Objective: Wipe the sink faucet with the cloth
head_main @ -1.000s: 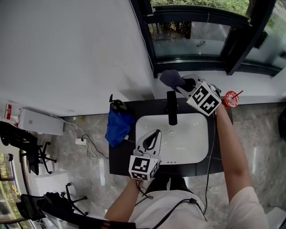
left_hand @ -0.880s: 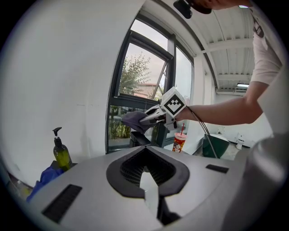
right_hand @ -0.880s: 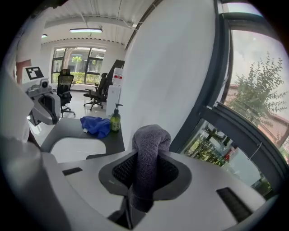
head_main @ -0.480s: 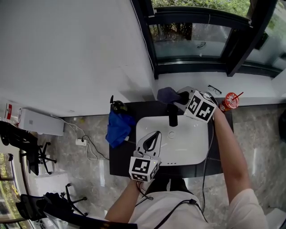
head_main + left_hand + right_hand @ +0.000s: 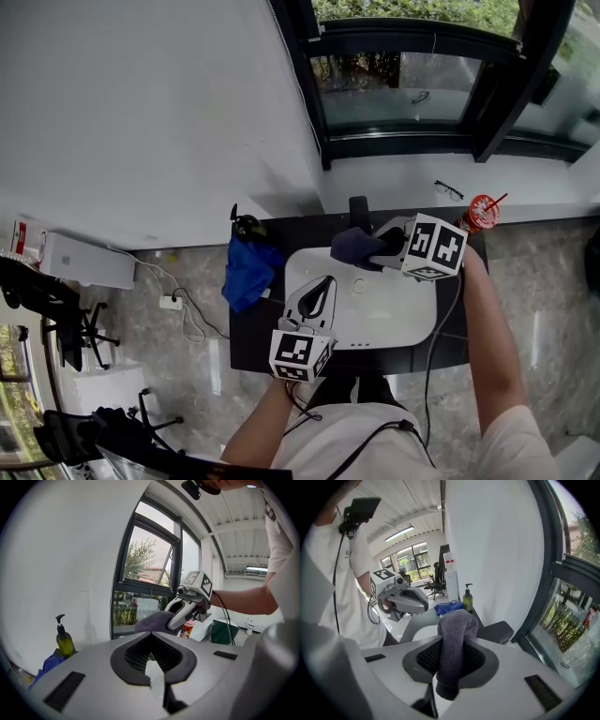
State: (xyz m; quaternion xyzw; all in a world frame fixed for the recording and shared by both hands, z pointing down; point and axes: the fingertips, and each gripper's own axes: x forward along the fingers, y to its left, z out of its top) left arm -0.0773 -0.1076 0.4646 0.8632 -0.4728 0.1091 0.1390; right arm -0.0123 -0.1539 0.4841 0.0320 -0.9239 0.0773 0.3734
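the right gripper (image 5: 382, 247), fingers pinching the dark grey terry cloth (image 5: 351, 246), has dropped down-frame; the black upright faucet (image 5: 358, 208) stands just above the cloth.

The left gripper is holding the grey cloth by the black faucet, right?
Not quite. It is the right gripper, not the left, that holds the grey cloth by the black faucet. The right gripper view shows the cloth pinched between its fingers. The left gripper holds nothing.

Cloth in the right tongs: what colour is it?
The cloth is greyish purple, clearest in the right gripper view.
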